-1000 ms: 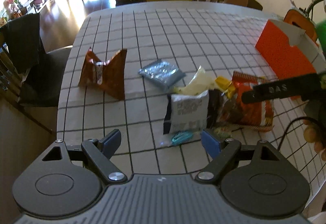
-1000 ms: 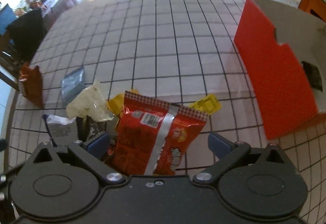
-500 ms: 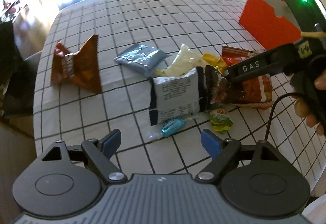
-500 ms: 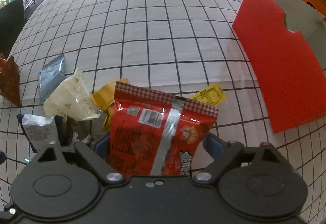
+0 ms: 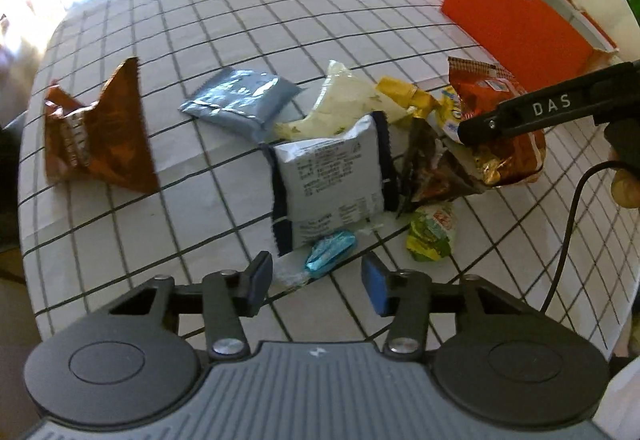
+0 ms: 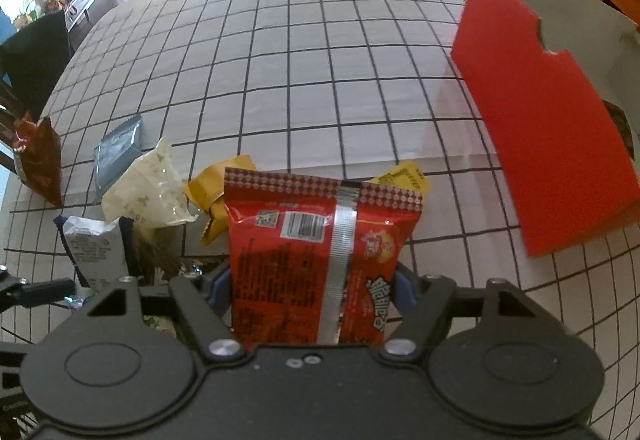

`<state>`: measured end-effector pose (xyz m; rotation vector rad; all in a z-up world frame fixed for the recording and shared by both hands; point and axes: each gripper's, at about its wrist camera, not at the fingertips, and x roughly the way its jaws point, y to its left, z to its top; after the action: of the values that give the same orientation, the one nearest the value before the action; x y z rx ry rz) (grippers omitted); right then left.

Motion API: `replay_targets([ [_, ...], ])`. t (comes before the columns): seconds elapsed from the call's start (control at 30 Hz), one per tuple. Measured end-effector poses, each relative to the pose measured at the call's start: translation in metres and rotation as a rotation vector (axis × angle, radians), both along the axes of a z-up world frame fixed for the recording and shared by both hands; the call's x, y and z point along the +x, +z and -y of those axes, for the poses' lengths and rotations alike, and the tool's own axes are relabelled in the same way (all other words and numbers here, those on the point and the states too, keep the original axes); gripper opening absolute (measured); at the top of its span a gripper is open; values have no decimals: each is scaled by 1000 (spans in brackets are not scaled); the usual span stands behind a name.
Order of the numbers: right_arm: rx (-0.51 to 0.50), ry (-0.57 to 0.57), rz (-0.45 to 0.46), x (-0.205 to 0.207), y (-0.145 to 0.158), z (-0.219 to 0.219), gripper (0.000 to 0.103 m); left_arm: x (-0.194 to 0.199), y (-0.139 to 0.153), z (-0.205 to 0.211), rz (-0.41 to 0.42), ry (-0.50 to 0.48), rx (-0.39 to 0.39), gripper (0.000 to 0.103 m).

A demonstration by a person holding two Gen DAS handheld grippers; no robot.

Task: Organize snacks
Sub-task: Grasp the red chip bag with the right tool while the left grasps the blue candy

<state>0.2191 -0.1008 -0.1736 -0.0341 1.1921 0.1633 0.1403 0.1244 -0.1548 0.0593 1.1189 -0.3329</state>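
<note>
My right gripper (image 6: 312,286) is shut on a red snack bag (image 6: 320,236), pads pressing both its sides; the bag also shows in the left wrist view (image 5: 508,128) at the right of the snack pile. My left gripper (image 5: 318,282) is open and empty, just short of a small blue candy (image 5: 330,250). The pile holds a white and navy packet (image 5: 330,176), a cream bag (image 5: 344,100), a yellow packet (image 5: 404,94), a green-yellow packet (image 5: 432,230) and a grey-blue pouch (image 5: 240,102). An open orange box (image 6: 548,136) stands at the right.
A brown bag (image 5: 96,132) stands apart at the table's left edge. The checked tablecloth (image 6: 320,60) covers the table. Chairs stand beyond the far edge. A black cable (image 5: 568,224) hangs from the right gripper over the table's right side.
My right gripper has closed on the red bag and tilted it up. My left gripper has moved nearer the blue candy and stays open.
</note>
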Motion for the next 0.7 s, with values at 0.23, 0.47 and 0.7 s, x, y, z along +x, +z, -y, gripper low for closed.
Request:
replay_targets([
  [0.23, 46, -38, -10, -9, 9, 16, 74, 1, 0, 7, -38, -103, -82, 48],
  [0.47, 42, -8, 19, -21, 21, 26, 74, 4, -1, 26, -8, -112, -9, 28],
  [0.7, 53, 10, 23, -32, 28, 39, 74, -10, -2, 34, 20, -96, 48, 12],
])
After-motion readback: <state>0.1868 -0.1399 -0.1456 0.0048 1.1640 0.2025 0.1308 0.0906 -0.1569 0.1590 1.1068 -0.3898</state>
